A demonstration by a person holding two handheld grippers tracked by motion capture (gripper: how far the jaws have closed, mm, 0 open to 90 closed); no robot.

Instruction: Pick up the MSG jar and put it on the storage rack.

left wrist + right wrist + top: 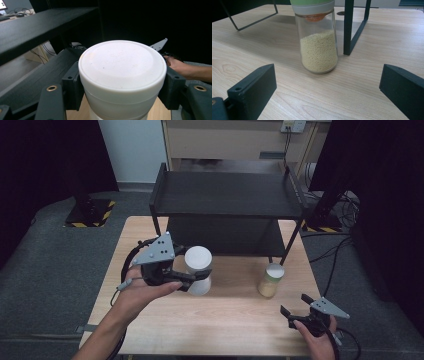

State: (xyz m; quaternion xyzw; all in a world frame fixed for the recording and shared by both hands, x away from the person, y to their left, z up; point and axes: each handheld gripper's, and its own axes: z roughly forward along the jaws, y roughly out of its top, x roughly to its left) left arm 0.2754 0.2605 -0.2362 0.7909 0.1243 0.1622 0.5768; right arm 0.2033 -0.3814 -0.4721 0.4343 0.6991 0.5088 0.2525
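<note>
From above we look forward and down on the table [210,320]. Our left gripper view sits tight against the white tub [122,75]; our right looks low toward the jar [318,47].

Light wooden table [220,320], black two-tier shelf [227,195], grey carpet floor [50,265], pale wall [132,150], dark curtains [45,155]

No lettering can be read with any certainty. The flat top of the white container [122,72] carries a faint embossed mark near its middle in the left gripper view, too shallow to make out. The yellow-and-black striped floor plate [90,213] beyond the table's far left corner bears only hazard stripes, no words. The glass jar [318,45] shows no label.
</note>
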